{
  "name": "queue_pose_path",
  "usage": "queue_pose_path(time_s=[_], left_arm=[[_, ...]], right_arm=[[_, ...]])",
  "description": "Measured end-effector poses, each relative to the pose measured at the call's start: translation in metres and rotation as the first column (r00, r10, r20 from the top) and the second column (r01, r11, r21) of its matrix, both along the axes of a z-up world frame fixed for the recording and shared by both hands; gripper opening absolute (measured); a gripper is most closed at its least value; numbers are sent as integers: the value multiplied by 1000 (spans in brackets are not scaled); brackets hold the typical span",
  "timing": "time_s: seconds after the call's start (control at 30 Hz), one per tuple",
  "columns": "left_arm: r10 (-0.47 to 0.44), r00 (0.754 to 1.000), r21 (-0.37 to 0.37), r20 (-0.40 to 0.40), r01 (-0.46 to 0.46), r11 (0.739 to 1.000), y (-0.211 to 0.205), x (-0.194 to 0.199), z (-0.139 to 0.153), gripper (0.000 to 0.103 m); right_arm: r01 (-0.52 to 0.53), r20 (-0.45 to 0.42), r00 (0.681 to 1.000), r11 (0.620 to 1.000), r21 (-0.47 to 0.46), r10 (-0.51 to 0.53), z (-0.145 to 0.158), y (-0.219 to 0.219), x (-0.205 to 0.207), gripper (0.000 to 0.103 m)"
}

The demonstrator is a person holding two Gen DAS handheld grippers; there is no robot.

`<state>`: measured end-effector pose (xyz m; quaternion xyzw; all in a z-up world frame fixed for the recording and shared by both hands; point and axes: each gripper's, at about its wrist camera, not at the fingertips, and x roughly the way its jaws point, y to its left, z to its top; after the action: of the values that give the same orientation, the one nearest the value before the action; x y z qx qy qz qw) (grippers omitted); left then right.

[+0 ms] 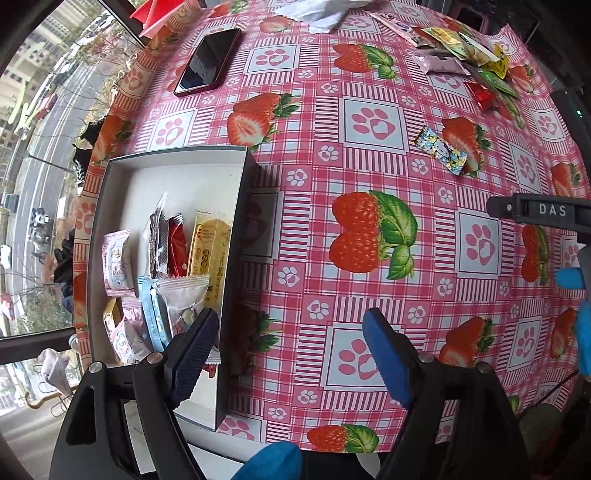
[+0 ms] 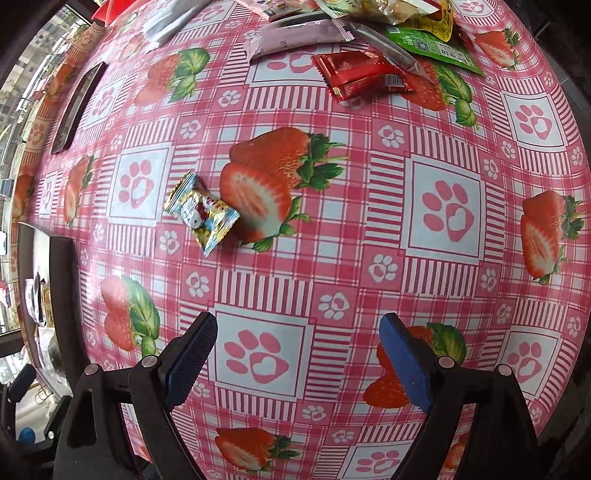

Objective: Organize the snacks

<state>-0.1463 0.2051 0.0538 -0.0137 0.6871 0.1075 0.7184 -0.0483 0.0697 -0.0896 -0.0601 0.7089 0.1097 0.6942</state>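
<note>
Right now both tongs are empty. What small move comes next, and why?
Probably ease the right tongs forward and left to straddle the lone candy. They are open, and it lies apart from the pile, nearest the box.

left tool (image 1: 291,343) fingers spread wide, empty, right tool (image 2: 297,349) likewise spread, empty, both hovering

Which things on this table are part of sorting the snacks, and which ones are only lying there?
Part of the job:
- box with packets already inside
- Hello Kitty candy alone on the cloth
- red packet
- pile of loose snacks at the far edge

Only lying there:
- phone
- white cloth
- red object behind the phone
</note>
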Motion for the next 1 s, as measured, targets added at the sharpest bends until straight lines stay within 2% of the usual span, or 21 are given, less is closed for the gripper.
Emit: queue_pose_path(time_s=[0.1, 0.27, 0.37, 0.5, 0.63, 0.87, 1.0], left_arm=[[19, 1000, -13, -6, -19, 1000, 6, -1, 2, 83], [39, 999, 16, -2, -39, 999, 18, -7, 6, 83], [61, 998, 24, -1, -61, 998, 31, -16, 7, 83], [78, 997, 37, 3, -78, 996, 51, -32, 8, 83], [90, 996, 23, 3, -90, 996, 77, -48, 4, 83], [74, 997, 5, -24, -74, 997, 128, -75, -6, 83], [41, 999, 26, -16, -41, 999, 153, -85, -9, 83]], right_arm=[[-37, 3, 999, 999, 26, 37, 12, 10, -44, 90], [-150, 30, 988, 988, 40, 149, 33, 94, -110, 90], [-207, 39, 978, 977, 55, 205, 47, 136, -133, 90], [-268, 36, 963, 961, 70, 266, 49, 173, -158, 91], [-294, 23, 956, 953, 76, 293, 40, 203, -170, 91], [-295, 16, 955, 953, 63, 295, 29, 253, -163, 91], [-287, 20, 958, 956, 53, 286, 27, 280, -171, 91]])
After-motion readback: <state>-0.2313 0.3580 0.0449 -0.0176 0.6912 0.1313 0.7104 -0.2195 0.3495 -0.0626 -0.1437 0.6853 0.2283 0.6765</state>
